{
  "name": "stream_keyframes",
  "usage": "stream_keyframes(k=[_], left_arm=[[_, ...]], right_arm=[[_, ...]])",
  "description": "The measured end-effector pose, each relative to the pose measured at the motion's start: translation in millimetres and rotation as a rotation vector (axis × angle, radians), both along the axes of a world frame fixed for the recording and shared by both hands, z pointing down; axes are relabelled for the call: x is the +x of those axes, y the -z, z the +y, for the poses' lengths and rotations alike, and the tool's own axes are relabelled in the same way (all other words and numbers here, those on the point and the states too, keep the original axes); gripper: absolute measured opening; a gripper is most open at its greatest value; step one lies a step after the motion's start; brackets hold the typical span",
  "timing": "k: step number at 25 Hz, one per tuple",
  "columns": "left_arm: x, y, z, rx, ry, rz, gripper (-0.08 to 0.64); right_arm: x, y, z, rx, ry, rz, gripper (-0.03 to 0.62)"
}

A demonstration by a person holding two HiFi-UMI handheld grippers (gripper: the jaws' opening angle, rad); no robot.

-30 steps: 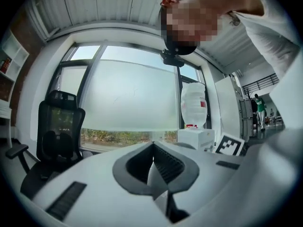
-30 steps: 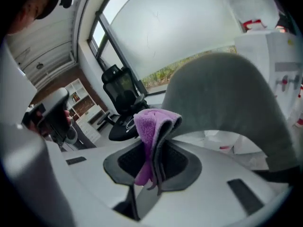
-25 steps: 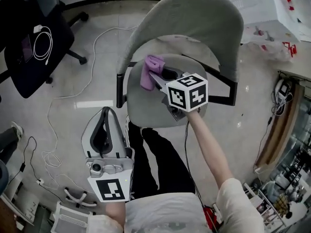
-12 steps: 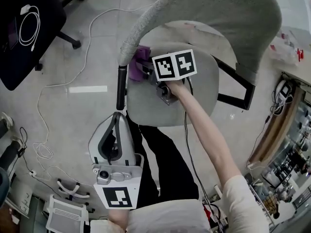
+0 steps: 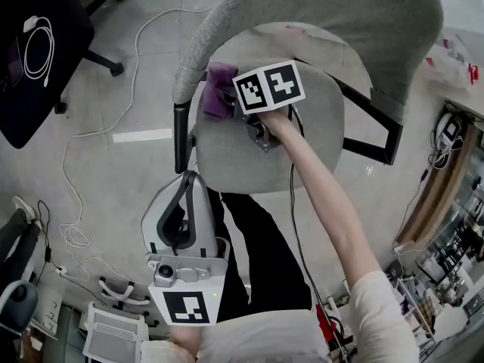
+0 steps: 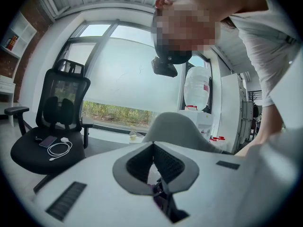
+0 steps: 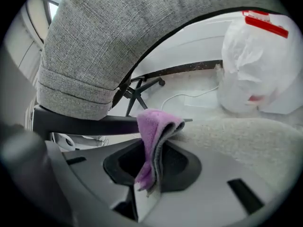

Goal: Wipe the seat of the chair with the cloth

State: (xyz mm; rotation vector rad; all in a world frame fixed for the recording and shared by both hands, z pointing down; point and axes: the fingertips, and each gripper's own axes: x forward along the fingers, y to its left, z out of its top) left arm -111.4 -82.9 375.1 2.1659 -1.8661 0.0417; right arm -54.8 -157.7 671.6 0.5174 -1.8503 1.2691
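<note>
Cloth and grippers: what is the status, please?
Right gripper shut on purple cloth, at left edge of seat. Left gripper shut, empty, clear of chair. No obstruction.

Pinched in the right gripper (image 7: 154,162), the cloth (image 7: 156,126) looks like soft, napped purple microfibre; the gripper's shell is smooth matt grey plastic; beyond its jaws, chair seat (image 7: 251,141) and backrest (image 7: 118,32) are coarse grey woven fabric; the bag (image 7: 258,65) is glossy white plastic.
</note>
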Motion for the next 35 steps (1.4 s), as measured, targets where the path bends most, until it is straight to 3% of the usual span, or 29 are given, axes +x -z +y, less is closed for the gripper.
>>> stream_keyframes(k=[10,16,26,35], left_arm=[[19.2,-1.8,-11.3,0.004,-0.070,-0.008,0.012],[32.0,3.2,-20.6,0.022,-0.121,-0.019,0.012],[40.6,5.3,-23.7,0.016,-0.171,-0.041,0.012],[49.6,9.4,-24.9,0.026,-0.197,-0.044,0.012]], right_arm=[[72.4,1.6,-24.3,0.065,-0.020,0.106,0.092],[147.6,4.3,-39.4,0.115,-0.046,0.241,0.091],[275.2,10.9,-55.2,0.160,-0.088,0.548,0.091],[323.4,17.5,-58.1,0.198,-0.088,0.720,0.091]])
